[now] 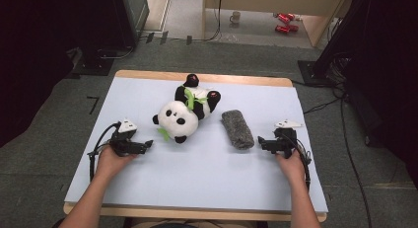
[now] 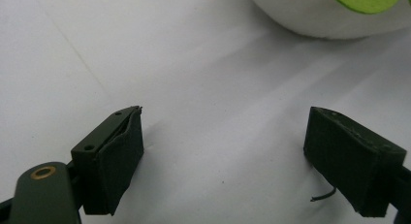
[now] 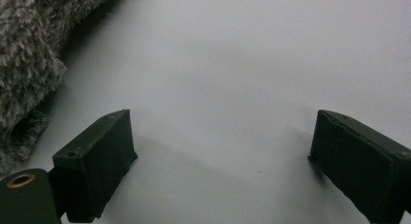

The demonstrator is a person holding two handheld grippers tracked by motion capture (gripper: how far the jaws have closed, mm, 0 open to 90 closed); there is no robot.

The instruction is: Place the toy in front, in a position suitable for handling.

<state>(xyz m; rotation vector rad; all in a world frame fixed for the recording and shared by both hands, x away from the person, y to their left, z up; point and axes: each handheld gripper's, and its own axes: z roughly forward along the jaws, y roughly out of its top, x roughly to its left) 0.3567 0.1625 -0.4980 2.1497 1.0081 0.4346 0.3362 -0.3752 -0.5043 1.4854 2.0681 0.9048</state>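
A black and white panda plush (image 1: 185,112) with green trim lies on its back in the middle of the white table cover (image 1: 197,173). To its right lies a grey fuzzy roll (image 1: 237,129). My left gripper (image 1: 147,145) rests on the cover left of the panda, open, with nothing between its jaws; the panda's white body (image 2: 334,15) shows just ahead of it. My right gripper (image 1: 261,141) rests right of the grey roll, open and empty, with the roll's fuzzy edge (image 3: 24,49) close by on its left.
The wooden table edge (image 1: 197,78) runs along the back. Beyond it on the floor stand a mug (image 1: 235,17) and red cans (image 1: 285,21). Dark equipment and cables (image 1: 345,90) flank both sides of the table.
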